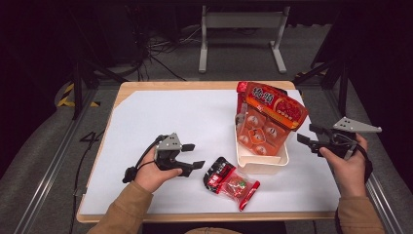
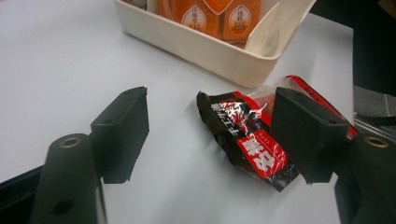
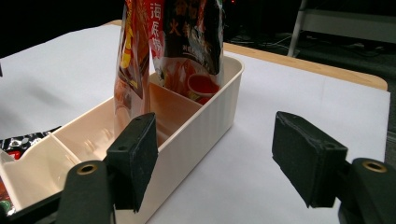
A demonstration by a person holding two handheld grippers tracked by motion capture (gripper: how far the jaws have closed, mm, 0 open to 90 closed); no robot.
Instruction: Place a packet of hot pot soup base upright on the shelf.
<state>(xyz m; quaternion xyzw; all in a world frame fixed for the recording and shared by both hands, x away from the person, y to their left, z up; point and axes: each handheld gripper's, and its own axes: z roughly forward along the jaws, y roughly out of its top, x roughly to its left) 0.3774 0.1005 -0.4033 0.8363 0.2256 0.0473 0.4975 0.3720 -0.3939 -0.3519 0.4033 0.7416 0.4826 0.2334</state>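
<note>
Just right of the spread left claw, apart from it, lies the black-and-red packet on the table

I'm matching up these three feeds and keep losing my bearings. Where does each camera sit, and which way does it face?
High view: above the person's side, facing forward and down on the table; forearms, hands, left gripper, right gripper.
Left gripper view: on the left gripper, facing a black-and-red packet; open jaws.
Right gripper view: on the right gripper, beside the cream bin; open jaws.
Shared: all show bin and packet.
</note>
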